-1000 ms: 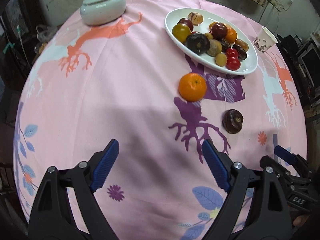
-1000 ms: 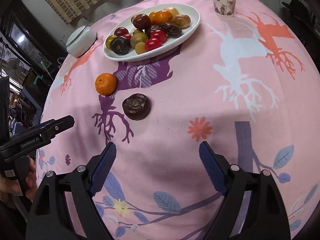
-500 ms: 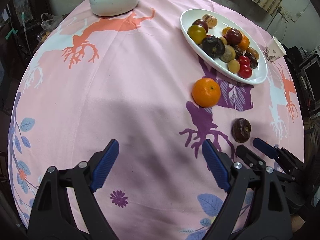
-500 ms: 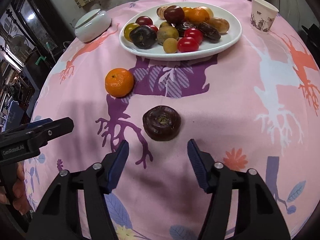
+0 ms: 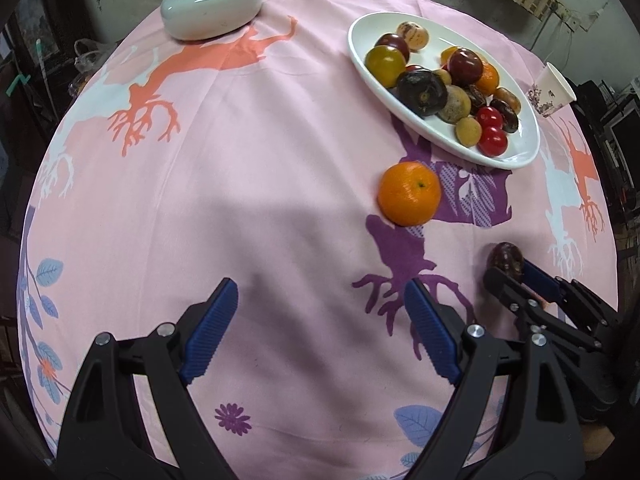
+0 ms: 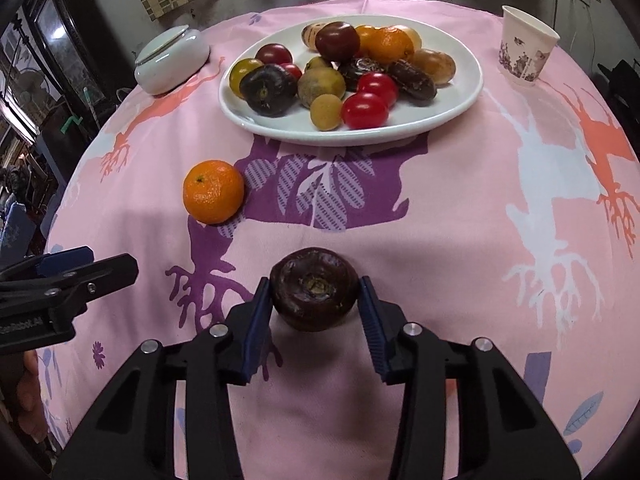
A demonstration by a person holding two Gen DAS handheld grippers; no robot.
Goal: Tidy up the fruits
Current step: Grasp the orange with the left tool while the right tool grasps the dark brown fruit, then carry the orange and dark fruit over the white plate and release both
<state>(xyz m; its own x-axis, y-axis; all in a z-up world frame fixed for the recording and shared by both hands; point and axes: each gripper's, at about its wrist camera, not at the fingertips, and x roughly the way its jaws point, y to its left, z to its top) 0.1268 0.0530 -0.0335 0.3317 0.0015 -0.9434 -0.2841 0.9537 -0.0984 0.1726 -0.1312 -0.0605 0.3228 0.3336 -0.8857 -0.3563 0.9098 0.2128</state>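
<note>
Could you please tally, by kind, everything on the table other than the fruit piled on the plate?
Plate: 1
Lidded ceramic jar: 1
Paper cup: 1
Loose fruit: 2 (orange, dark fruit)
Total: 5

Both fisheye views are sharp and evenly lit from above, with soft grey shadows on the pink cloth (image 5: pixel 248 184) near each tool, small glints on the white plate (image 6: pixel 448 108) and red tomatoes (image 6: pixel 365 110), strong bending at the edges, and dark, dim corners beyond the desk.
</note>
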